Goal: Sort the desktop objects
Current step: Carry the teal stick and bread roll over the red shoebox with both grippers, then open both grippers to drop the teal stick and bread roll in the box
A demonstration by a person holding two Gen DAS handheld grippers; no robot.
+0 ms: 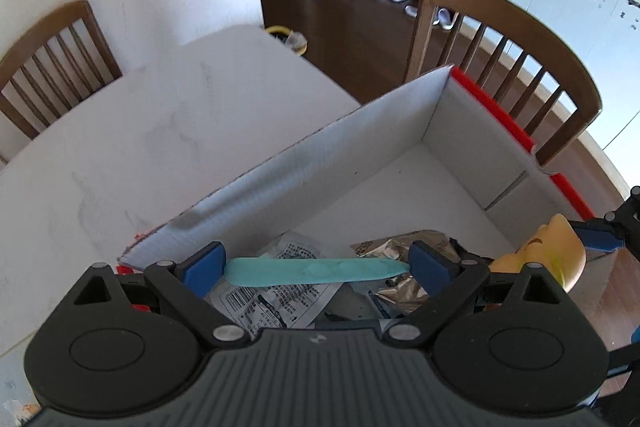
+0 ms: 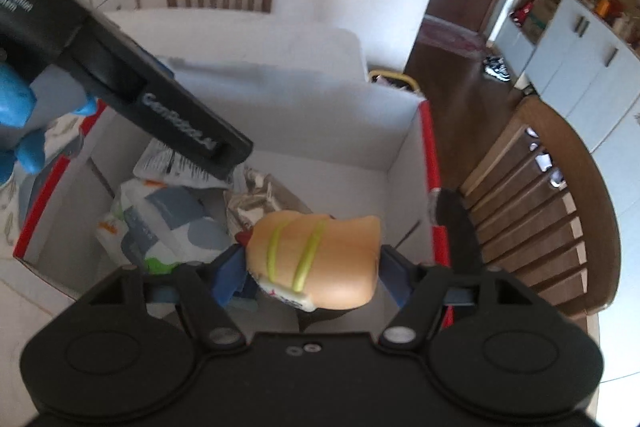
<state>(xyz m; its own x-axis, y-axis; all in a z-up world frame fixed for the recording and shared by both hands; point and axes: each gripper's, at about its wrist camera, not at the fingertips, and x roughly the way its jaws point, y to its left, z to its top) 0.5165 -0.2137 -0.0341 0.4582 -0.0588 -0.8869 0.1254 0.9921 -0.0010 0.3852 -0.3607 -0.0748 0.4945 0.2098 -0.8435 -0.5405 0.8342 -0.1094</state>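
Much of the box's (image 1: pixel 360 131) near end is hidden behind the black tong housings in both wrist views, and the wrappers inside it are only partly readable: a printed white packet (image 1: pixel 276 299), a crumpled silvery foil wrapper (image 1: pixel 400 247) and, in the right wrist view, a blue-and-white pouch (image 2: pixel 172 223) whose near edge is cut off.

The left tongs (image 1: pixel 316 269) are clenched on a flat teal stick (image 1: pixel 316 270), which spans crosswise from one blue pad to the other, above the packets at the near end of the box.

The right tongs (image 2: pixel 312 267) are grasping a tan toy hot dog bun (image 2: pixel 320 259) with two yellow-green stripes; it sits between the pads over the near right part of the box. In the left wrist view the same bun shows at the right edge, partly cut off.

The box, white inside with red outer edges, rests on the white surface (image 1: pixel 120 131). The left tool's black body (image 2: pixel 160 99) crosses the right view's upper left, covering part of the box. A wooden chair (image 1: pixel 500 67) stands beyond the far right side of the box, another chair (image 1: pixel 52 63) at the far left.
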